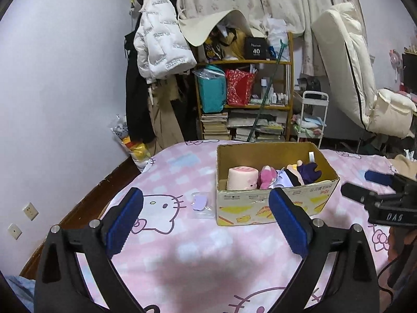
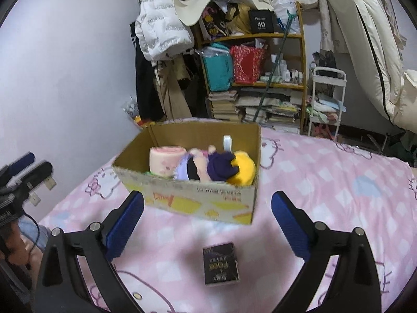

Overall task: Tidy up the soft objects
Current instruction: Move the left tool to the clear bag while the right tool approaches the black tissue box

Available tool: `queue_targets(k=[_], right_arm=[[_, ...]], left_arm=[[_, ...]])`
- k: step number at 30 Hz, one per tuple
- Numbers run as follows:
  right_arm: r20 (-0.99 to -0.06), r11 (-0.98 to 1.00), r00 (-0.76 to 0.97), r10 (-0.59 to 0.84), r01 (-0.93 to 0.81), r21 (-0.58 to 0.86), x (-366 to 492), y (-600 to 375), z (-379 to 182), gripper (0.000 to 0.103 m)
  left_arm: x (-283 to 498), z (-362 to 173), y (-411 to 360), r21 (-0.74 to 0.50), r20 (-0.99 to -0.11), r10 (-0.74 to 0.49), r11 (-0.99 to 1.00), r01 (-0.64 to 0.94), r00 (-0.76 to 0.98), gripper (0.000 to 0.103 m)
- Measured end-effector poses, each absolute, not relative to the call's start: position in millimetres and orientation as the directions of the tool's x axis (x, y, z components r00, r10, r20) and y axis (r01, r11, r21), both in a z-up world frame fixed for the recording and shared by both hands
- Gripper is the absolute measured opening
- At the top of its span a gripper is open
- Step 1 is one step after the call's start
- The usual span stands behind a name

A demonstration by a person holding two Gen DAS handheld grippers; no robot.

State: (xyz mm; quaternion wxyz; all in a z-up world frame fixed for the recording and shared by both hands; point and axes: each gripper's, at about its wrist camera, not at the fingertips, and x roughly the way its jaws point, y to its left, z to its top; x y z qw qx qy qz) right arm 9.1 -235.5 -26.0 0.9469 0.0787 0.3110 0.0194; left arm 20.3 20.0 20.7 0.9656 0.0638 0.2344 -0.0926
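Soft toys are seen gathered in a cardboard box [image 1: 273, 203] on the bed [image 1: 182, 247], with both hand-held grippers empty.

The left hand-held gripper [image 1: 206, 221] is held with fingers wide apart above bare pink sheet; the right hand-held gripper [image 2: 207, 224] is likewise spread, gripping nothing. In the box a pink roll plush [image 1: 242, 178], a pink plush [image 1: 265, 177] and a purple plush [image 1: 308, 172] are packed side by side. A small lilac packet [image 1: 199, 203], just beside the box toward the bed's wall-side edge, is shown only by the left view. A yellow plush [image 2: 241, 168] and a dark booklet [image 2: 221, 266], lying on open sheet nearer than the box, are shown only by the right view.
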Motion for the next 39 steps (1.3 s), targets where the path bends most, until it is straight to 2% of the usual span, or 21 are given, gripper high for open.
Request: queue_targets(k=[3,20,32,39], right_arm=[[-0.605,0.987,0.792,0.083,0.019,0.161,10,-235,-33,0.102],[-0.666,0.991,0.744,0.054,0.042,0.127,33,-237,-60,0.102],[-0.722,0.992,0.689,0.059,0.042,0.122,54,-239,-78,0.102],[-0.765,0.993,0.642,0.056,0.043,0.109,62,-238,-92,0.096]], left_arm=[[22,18,25,0.069,-0.472,-0.144,0.978,0.199,0.87,0.096],[87,-1,27,0.085,-0.644,-0.128,0.968,0.236,0.754,0.096],[167,-25,47,-0.014,-0.791,-0.205,0.948,0.318,0.577,0.096],[200,-52,50,0.017,-0.837,-0.201,0.92,0.392,0.508,0.096]])
